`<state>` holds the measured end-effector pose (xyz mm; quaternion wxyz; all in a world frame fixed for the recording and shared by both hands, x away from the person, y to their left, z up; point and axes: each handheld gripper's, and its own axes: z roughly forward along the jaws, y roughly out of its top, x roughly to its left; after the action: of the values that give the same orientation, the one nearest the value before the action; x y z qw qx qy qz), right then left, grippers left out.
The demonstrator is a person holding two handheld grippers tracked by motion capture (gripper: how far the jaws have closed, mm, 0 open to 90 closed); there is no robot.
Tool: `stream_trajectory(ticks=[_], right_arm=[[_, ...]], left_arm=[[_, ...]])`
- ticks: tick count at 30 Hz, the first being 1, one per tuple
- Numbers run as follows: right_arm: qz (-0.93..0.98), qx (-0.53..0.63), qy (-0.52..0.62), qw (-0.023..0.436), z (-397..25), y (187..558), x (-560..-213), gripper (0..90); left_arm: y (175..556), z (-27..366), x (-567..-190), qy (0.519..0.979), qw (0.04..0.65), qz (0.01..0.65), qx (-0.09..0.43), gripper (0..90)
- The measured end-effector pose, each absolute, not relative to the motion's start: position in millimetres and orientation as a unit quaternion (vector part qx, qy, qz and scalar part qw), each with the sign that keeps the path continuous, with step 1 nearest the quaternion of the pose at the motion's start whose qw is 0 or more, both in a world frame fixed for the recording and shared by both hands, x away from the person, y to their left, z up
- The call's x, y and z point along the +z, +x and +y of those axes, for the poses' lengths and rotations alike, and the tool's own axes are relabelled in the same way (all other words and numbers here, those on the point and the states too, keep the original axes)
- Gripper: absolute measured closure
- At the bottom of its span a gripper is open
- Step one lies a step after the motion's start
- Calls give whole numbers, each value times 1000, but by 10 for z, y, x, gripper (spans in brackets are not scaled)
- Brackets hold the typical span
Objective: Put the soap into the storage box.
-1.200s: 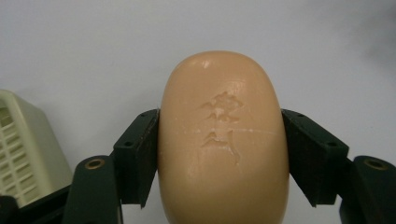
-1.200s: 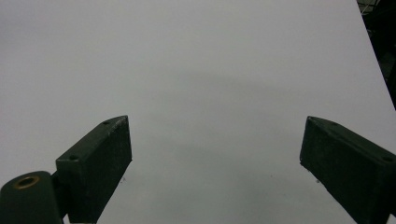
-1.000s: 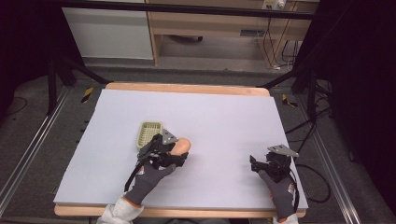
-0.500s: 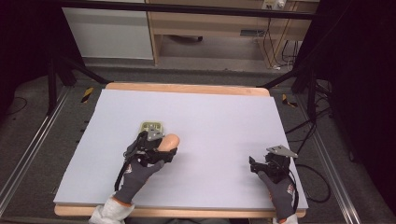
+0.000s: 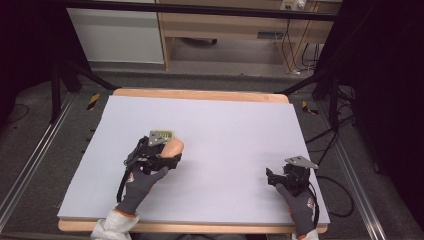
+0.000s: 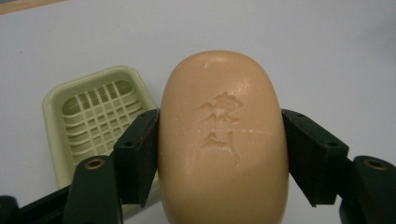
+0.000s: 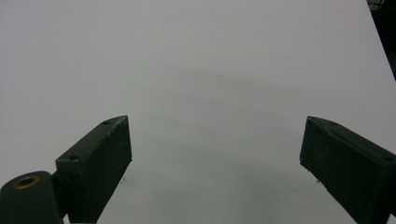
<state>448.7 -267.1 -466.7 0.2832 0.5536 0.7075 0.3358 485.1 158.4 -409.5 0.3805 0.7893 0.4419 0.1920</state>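
Clamped on one bar of peach-coloured soap (image 6: 223, 140), the left gripper (image 6: 219, 154) presses a black jaw flat against each long side of it; the bar's stamped face shows between them in the left gripper view. Just beyond and to the left of that grip lies one pale green soap dish (image 6: 95, 123) with a slatted grid floor, its near rim passing under the left jaw, so whether the soap touches it cannot be told. In the high view the same gripper (image 5: 167, 152) sits left of the table's middle, the soap (image 5: 172, 147) poking out ahead of it and the dish (image 5: 162, 134) just past it, half hidden by the grey plate.

Around that grip the white table (image 5: 225, 125) is bare: wide room ahead toward the far wooden edge, to the right toward the other hand, and to the left out to the side edge.

Well apart to the right, near the table's front right corner, the right gripper (image 5: 280, 177) rests with its jaws spread wide and nothing between them; the right gripper view (image 7: 215, 154) shows plain white surface ahead of it and the table's edge at the upper right.

Count: two grippers, one soap, one dish.
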Motion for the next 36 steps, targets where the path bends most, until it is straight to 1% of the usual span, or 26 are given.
stream_trajectory(ticks=[8,13,36], right_arm=[[708,337,553,282,-2666,4492,-4666,94],[708,337,553,282,-2663,4492,-4664,93],[709,337,554,278,-2651,4507,-4672,93]], left_arm=[[4920,1678,-4054,778,387,452,199,319],[4984,1741,-4063,776,381,460,204,320],[5257,1852,-4228,767,359,488,211,320]])
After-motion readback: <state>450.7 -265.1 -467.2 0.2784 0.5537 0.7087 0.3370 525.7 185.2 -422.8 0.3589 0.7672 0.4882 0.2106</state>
